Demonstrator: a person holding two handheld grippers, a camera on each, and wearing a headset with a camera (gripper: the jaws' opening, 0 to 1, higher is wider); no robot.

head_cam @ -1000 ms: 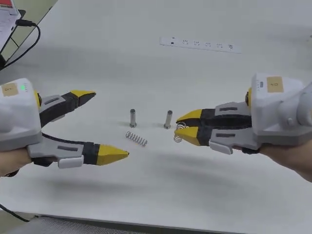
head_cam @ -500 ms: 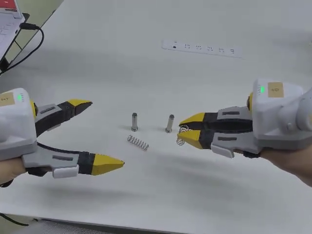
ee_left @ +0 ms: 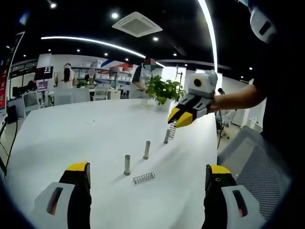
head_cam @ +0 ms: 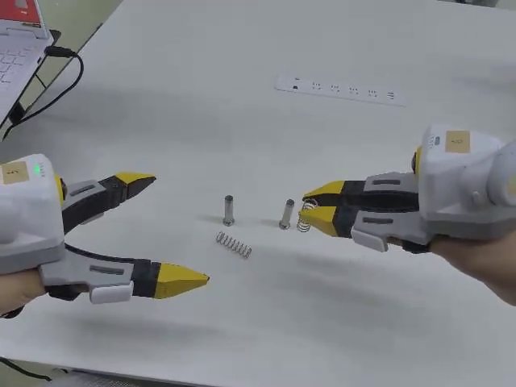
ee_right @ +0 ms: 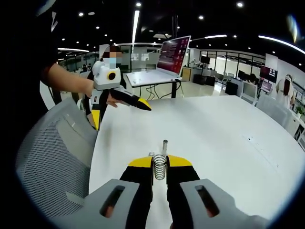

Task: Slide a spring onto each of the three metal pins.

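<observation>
The right gripper (head_cam: 304, 207) had its yellow-tipped jaws nearly closed, pinching a small coil spring (ee_right: 160, 167) between them. In the left gripper view that spring hung from the tips with its long axis close to upright, leaning a little. It sat just beside the top of the right-hand metal pin (head_cam: 287, 214), on the gripper's side; it may have been touching the pin, though the coils blurred together there. A second pin (head_cam: 229, 210) stood upright to its left, apart from it.

A loose spring (head_cam: 234, 244) lay flat on the table (head_cam: 242, 129), its long axis slanted across the head view, just in front of the left pin on the person's side. The left gripper (head_cam: 181, 227) hovered well apart from the pins, jaws spread wide and holding nothing.

The table was broad, white and matte. A white power strip (head_cam: 339, 89) lay at its far side, and a laptop (head_cam: 16, 40) with a black cable (head_cam: 60, 76) sat at its left edge. Beyond was an open office with a dark ceiling, strip lights, a leafy plant (ee_left: 164, 88) and a grey mesh chair (ee_right: 52, 157).
</observation>
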